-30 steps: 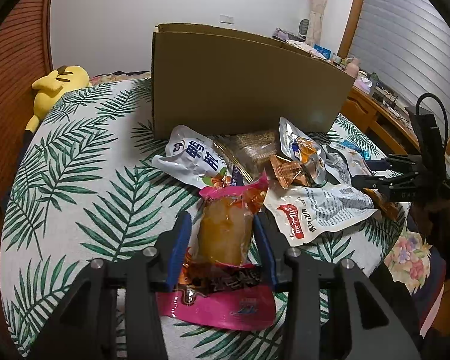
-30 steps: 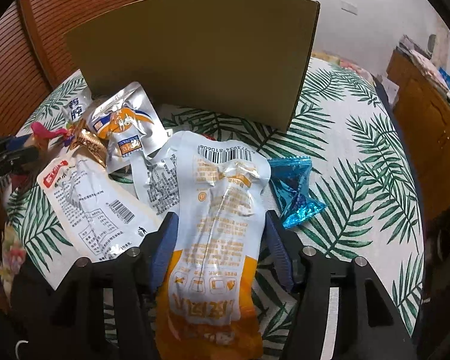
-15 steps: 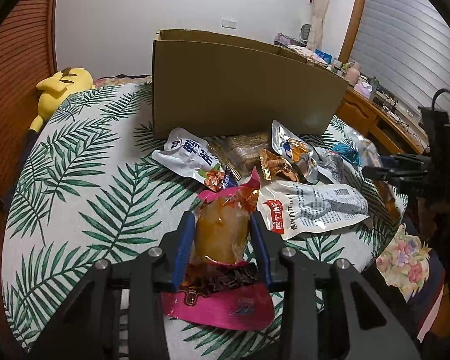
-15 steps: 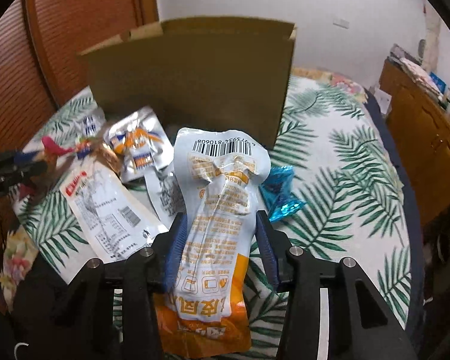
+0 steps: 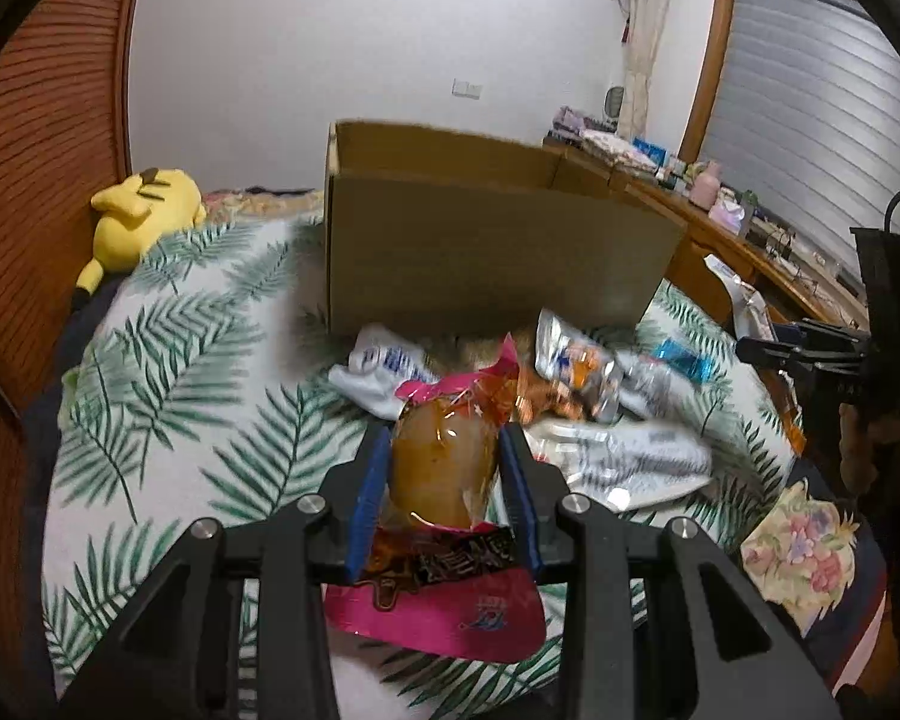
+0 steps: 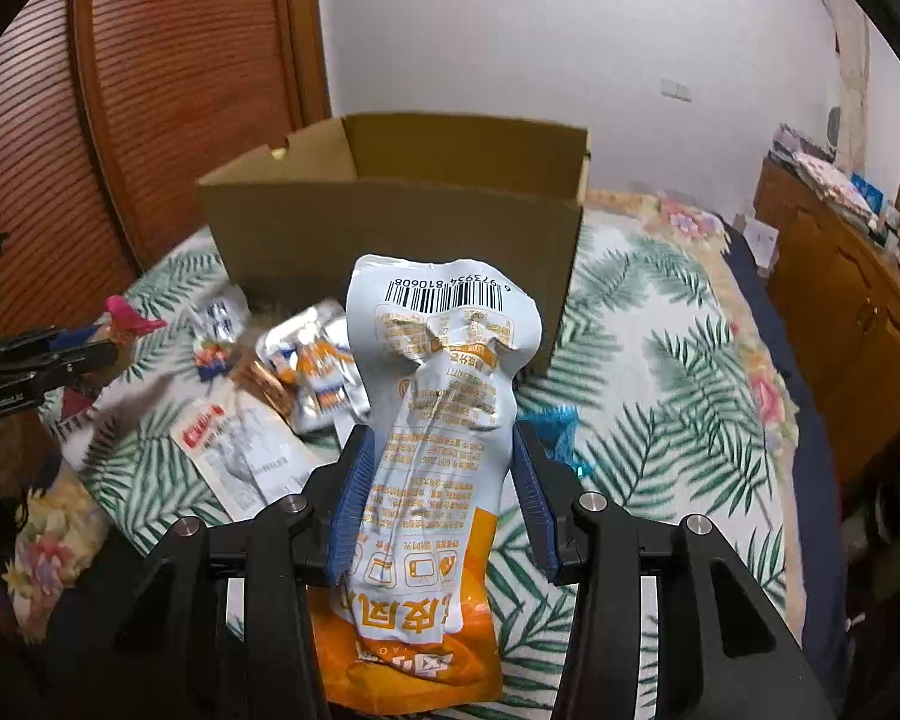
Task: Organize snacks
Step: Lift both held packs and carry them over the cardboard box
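My left gripper point(image 5: 443, 450) is shut on a pink snack pack point(image 5: 444, 468) with an orange-brown filling, held above the leaf-print bedspread. My right gripper point(image 6: 441, 450) is shut on a white and orange snack pouch point(image 6: 444, 420) with a barcode at its top. An open cardboard box point(image 5: 486, 252) stands upright behind the snacks; it also shows in the right wrist view point(image 6: 390, 222). Several loose snack packs point(image 5: 576, 366) lie in front of the box. The right gripper shows at the right edge of the left wrist view point(image 5: 810, 348).
A yellow plush toy point(image 5: 138, 210) lies at the far left of the bed. A wooden cabinet point(image 6: 840, 276) with small items runs along the right. A wooden slatted wall point(image 6: 150, 108) stands behind the box. A blue wrapped candy point(image 6: 555, 426) lies by my right gripper.
Both grippers have lifted their packs up off the bedspread and tilted upward, so the open top of the box now shows.
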